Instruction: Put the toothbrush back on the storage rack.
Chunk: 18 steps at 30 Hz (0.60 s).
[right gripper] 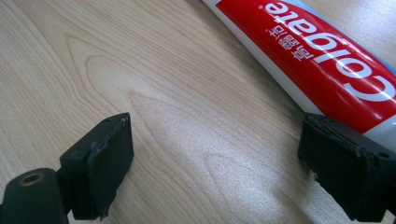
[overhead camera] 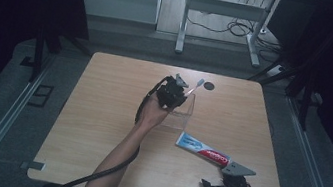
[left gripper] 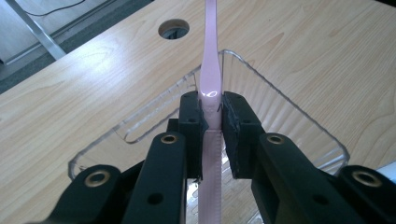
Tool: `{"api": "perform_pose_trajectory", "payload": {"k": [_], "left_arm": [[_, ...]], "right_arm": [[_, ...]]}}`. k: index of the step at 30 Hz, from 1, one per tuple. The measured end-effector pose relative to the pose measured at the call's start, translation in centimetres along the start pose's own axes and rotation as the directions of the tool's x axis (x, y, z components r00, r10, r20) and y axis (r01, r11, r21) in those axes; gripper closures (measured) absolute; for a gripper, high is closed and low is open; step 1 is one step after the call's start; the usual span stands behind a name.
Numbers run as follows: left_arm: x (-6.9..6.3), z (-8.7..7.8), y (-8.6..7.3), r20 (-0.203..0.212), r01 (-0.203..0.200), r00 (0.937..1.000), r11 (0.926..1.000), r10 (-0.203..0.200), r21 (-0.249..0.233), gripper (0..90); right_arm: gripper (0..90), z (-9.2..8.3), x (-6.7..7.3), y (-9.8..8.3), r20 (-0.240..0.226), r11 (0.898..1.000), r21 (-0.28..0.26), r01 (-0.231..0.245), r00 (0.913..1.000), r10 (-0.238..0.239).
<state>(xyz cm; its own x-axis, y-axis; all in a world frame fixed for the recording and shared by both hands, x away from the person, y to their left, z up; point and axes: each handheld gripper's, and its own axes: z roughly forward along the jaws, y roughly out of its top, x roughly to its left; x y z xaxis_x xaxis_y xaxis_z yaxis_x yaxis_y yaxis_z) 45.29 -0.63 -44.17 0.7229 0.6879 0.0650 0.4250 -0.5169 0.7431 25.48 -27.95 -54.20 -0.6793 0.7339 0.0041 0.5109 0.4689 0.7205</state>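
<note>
A dim room is being shown, with grey floor, metal rails at both sides and a white frame with cables beyond a light wooden desk (overhead camera: 100, 113), which has a round cable hole (overhead camera: 209, 85) near its far edge. Left of centre, the left gripper (overhead camera: 181, 90) is being held over a clear plastic container (overhead camera: 182, 114) standing on the desk. Its jaws are being kept clamped on the handle of a pink toothbrush (left gripper: 210, 70), which is being pointed up and away past the container's far wall, toward the hole; in the left gripper view the handle is being seen pinched between the two pads, above the container's open top. Just right of the container, a red, white and blue toothpaste tube (overhead camera: 203, 150) is lying flat on the desk. At the near right edge, the right gripper (overhead camera: 227, 183) is being held low over the wood, its jaws standing wide apart with nothing between them; the tube's end is lying just beside one jaw.
</note>
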Motion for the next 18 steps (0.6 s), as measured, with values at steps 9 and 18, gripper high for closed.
{"api": "perform_pose_trajectory", "payload": {"k": [9, 18], "left_arm": [[-0.7, 1.1, -0.8, -0.005, -0.022, 0.9997, 0.9987, 0.022, 0.046, 78.2], [-1.8, 1.7, -0.9, -0.036, -0.094, 0.9945, 0.991, 0.098, 0.095, 77.6]], "right_arm": [[10.2, 0.0, 0.0, 0.0, 0.001, 1.0, 0.001, -0.001, 1.0, 0.001], [10.2, 0.0, 0.0, 0.0, 0.0, 1.0, 0.0, 0.0, 1.0, 0.0]]}}
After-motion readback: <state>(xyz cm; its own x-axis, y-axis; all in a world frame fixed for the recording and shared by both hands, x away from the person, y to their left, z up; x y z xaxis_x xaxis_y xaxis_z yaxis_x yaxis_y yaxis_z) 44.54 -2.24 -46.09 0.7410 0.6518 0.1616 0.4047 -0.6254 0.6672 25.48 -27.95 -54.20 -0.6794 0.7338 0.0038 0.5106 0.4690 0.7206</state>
